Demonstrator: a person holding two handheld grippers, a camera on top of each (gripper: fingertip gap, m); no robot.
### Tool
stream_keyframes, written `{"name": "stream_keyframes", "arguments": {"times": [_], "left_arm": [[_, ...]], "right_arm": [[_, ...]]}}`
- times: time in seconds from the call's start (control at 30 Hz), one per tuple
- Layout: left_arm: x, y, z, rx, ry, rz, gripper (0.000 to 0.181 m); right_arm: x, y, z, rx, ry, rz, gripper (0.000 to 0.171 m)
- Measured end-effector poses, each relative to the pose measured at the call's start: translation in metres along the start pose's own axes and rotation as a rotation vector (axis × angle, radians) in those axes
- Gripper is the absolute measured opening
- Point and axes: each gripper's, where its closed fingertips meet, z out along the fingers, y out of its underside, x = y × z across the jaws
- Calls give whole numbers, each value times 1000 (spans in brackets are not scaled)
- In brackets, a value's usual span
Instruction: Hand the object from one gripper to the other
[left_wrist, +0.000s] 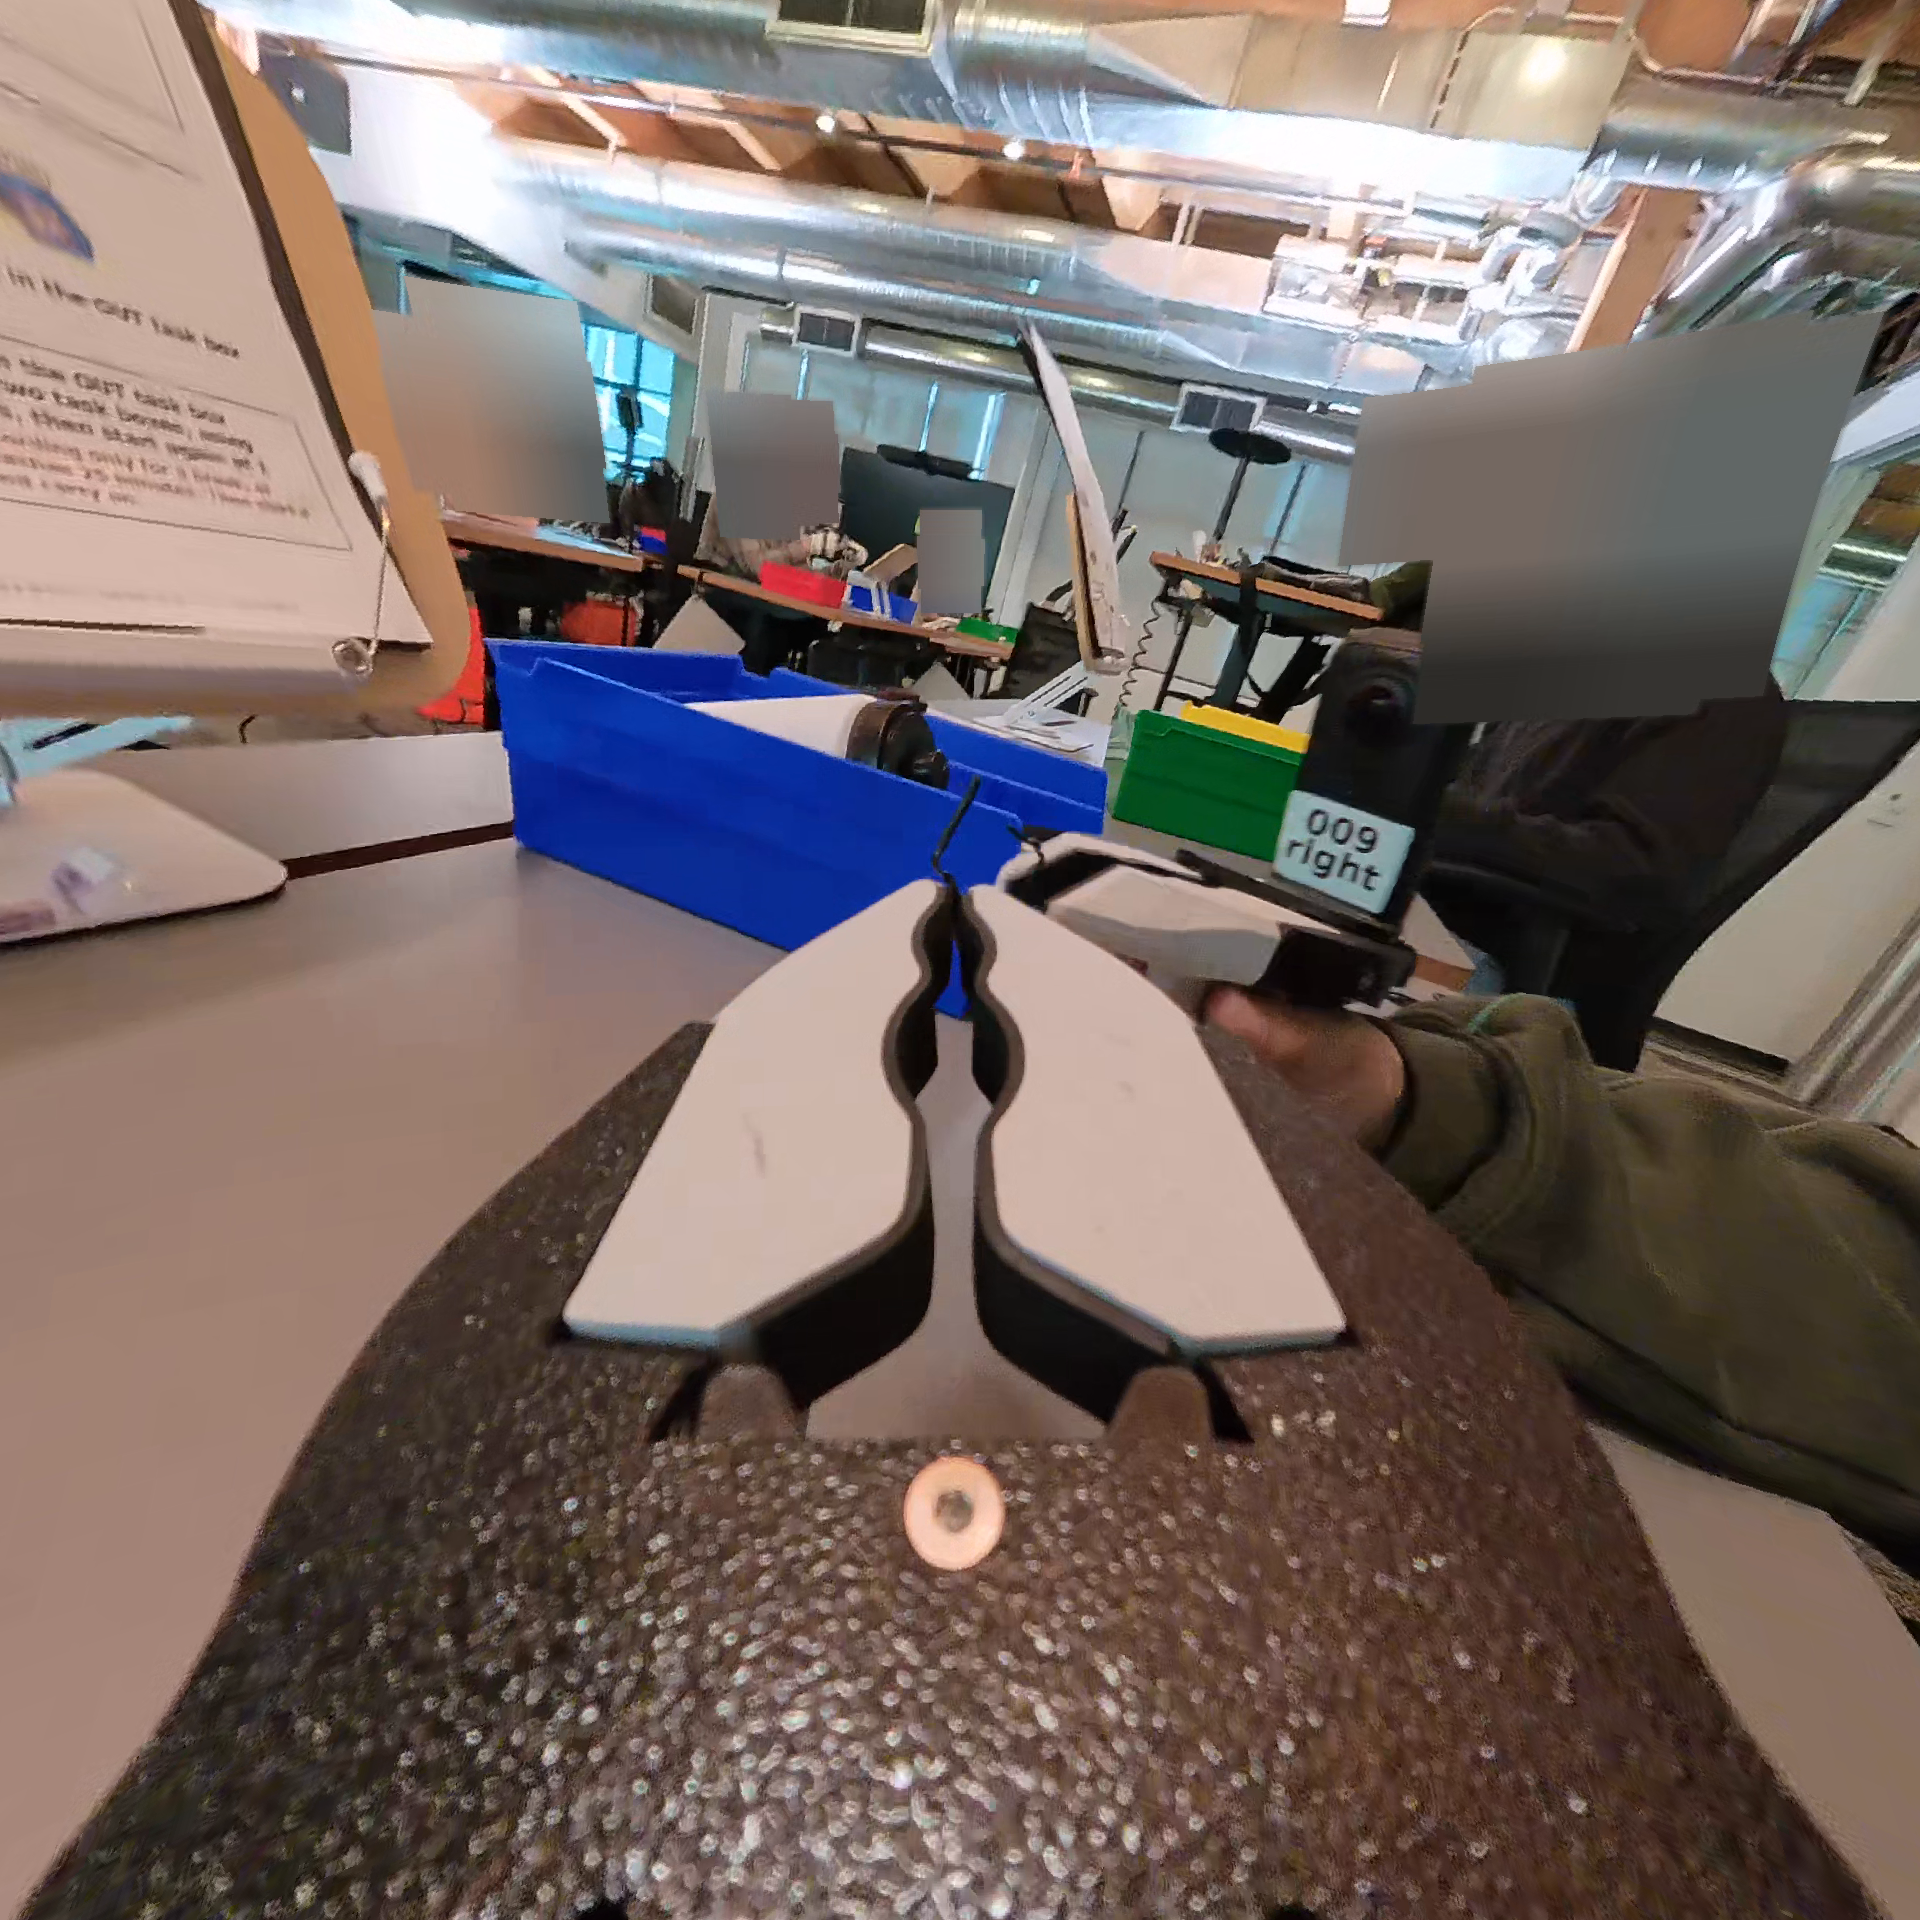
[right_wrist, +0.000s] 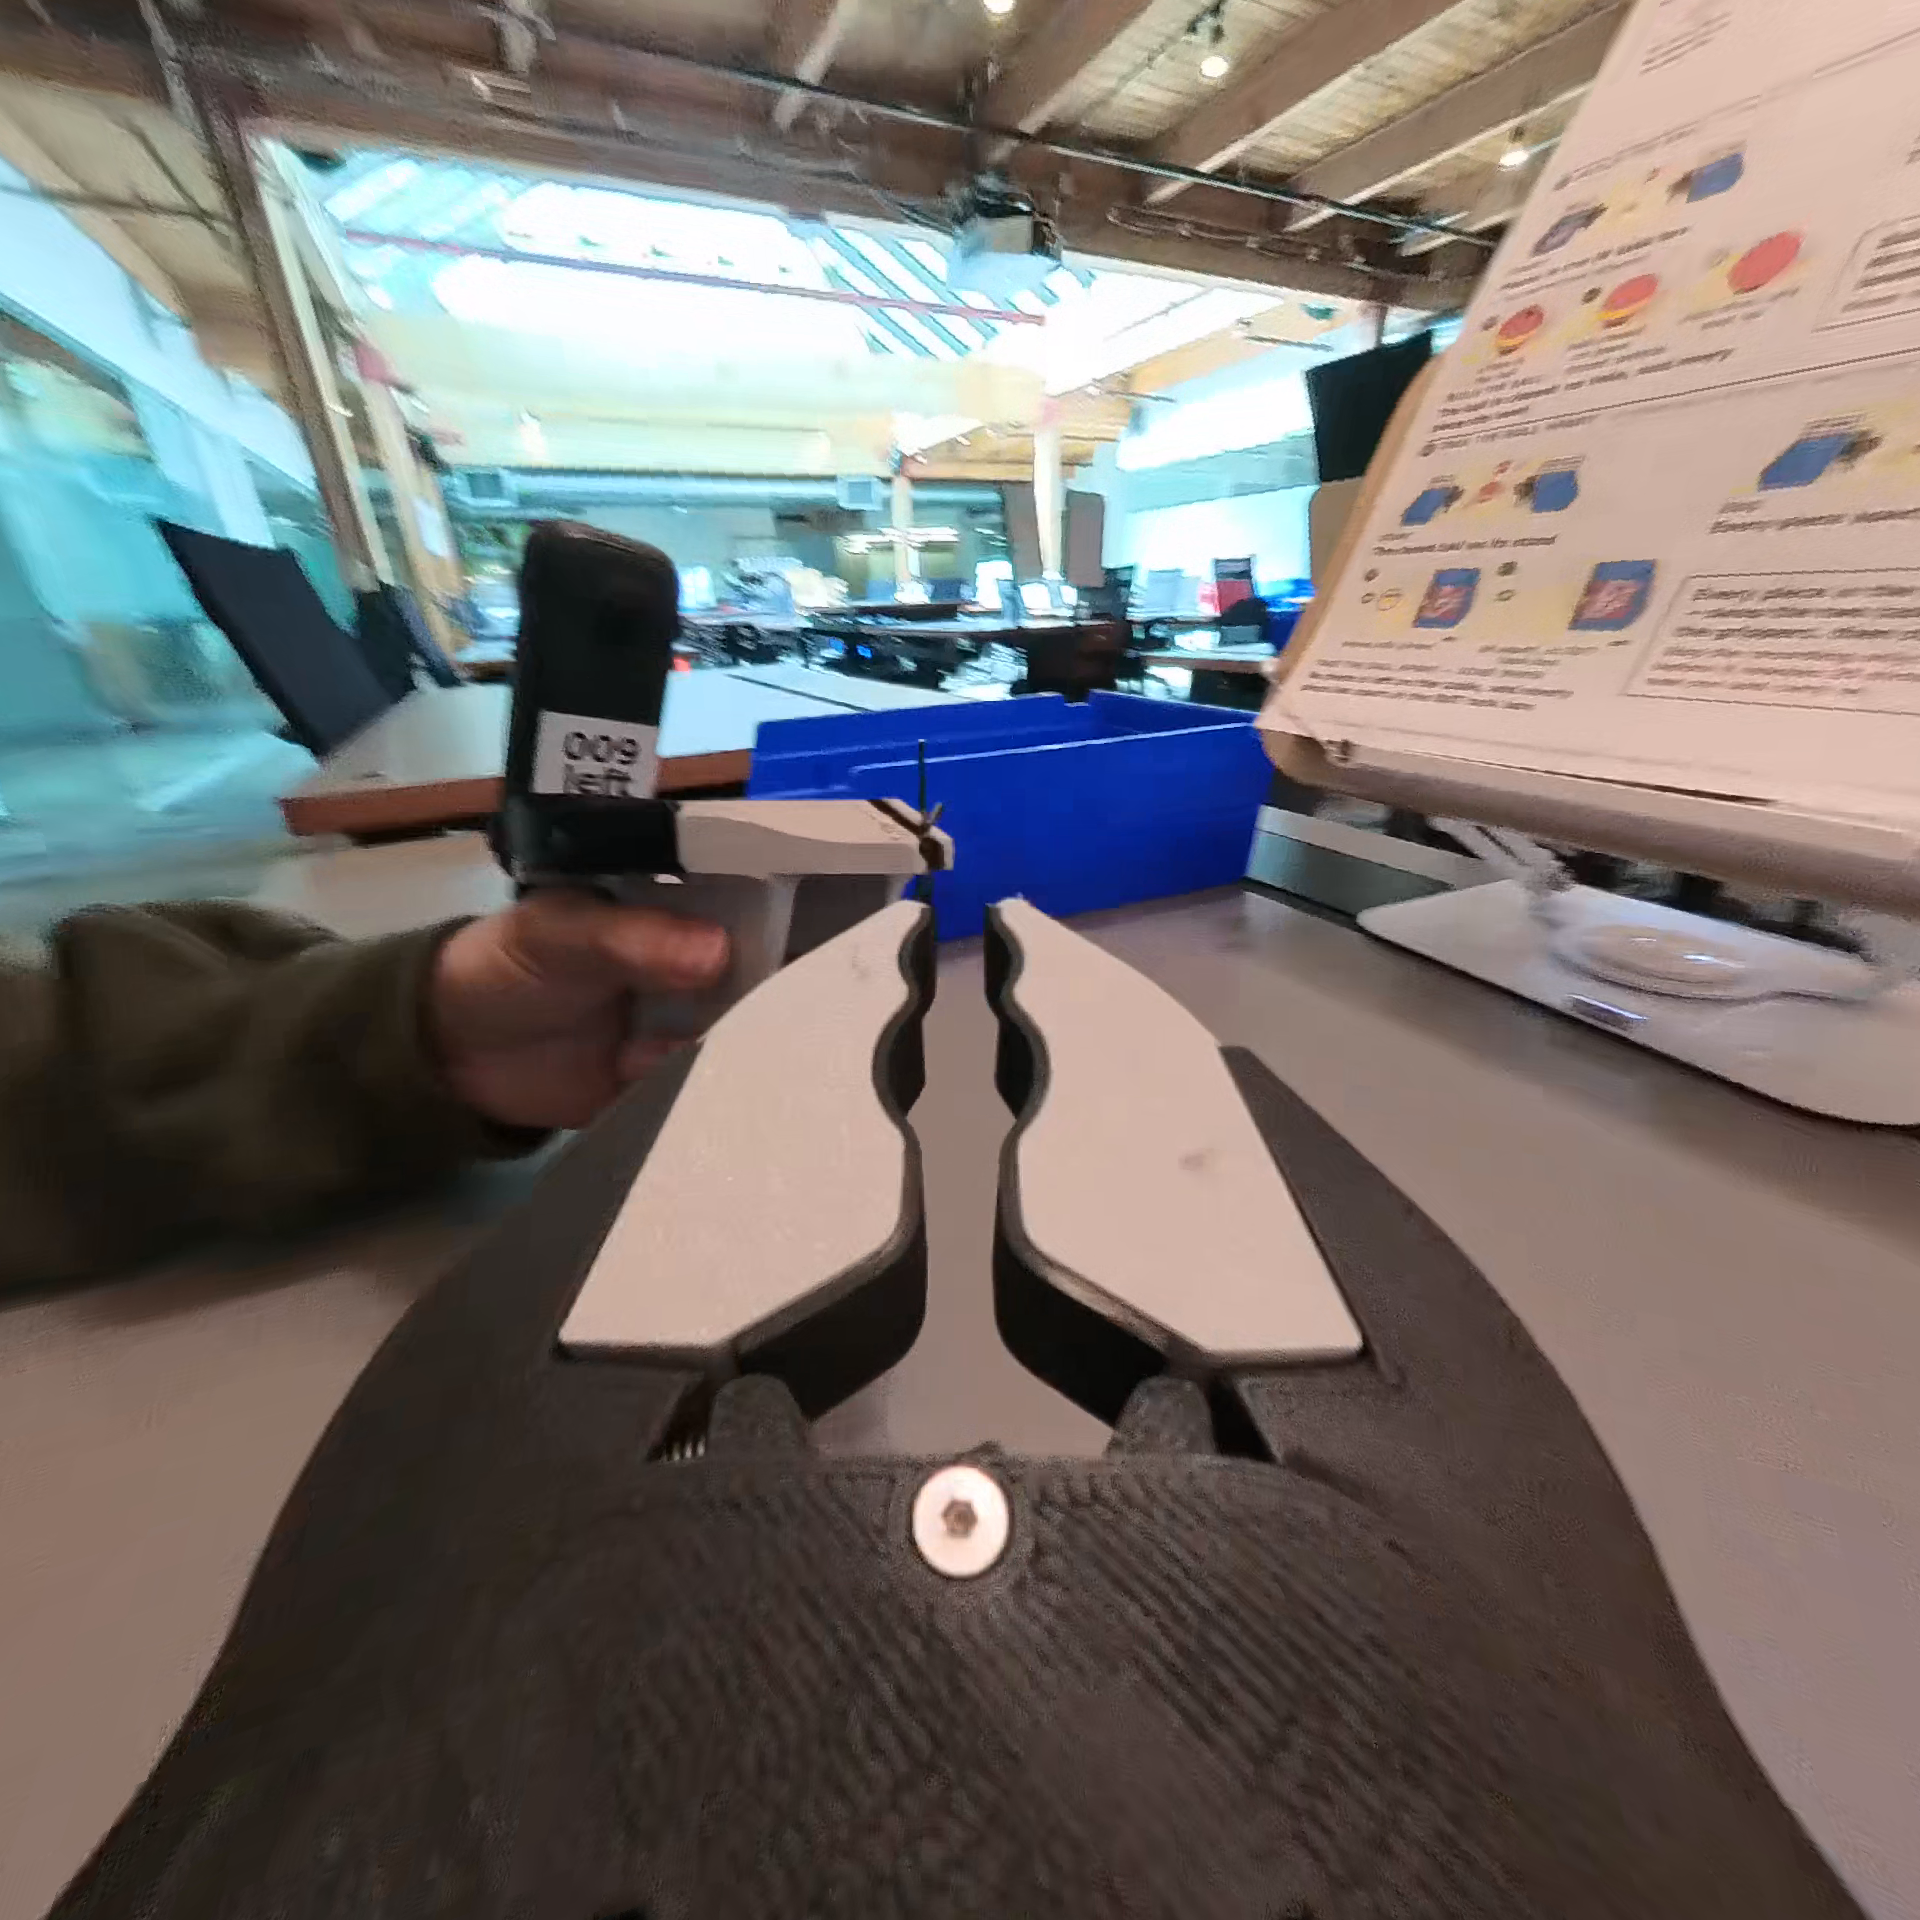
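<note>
Pinched at my left gripper (left_wrist: 954, 914) tips, jaws nearly closed, the thin black wire (left_wrist: 961, 821) sticks up. My right gripper (right_wrist: 956, 914), slightly parted, should close squarely before I let go.

A: The thin black twist of wire (left_wrist: 954, 871) looks like dull metal; the left gripper (left_wrist: 954, 914) has matt grey fingers on a rough, speckled black base.

B: The blue plastic bin (right_wrist: 1049, 821) is smooth, the grey tabletop (right_wrist: 1621, 1226) matt.
</note>
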Motion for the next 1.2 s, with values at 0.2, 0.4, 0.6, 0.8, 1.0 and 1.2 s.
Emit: {"name": "stream_keyframes", "arguments": {"times": [0.2,0.4,0.6,0.8,1.0,1.2], "left_arm": [[7,3,2,-17,32,46,0],[9,3,2,-16,42,37,1],[25,10,7,-40,171,-108,13],[31,6,7,-4,224,-186,10],[28,-1,4,41,228,-209,4],[22,3,6,-11,149,-123,1]], "right_arm": [[-13,7,7,-43,-37,-61,3],[-7,4,5,-21,-24,-31,1],[-5,-21,-2,191,-95,191,0],[-16,-20,0,186,-176,226,0],[-20,-14,3,151,-189,228,1],[-11,-10,2,116,-108,149,6]]}}
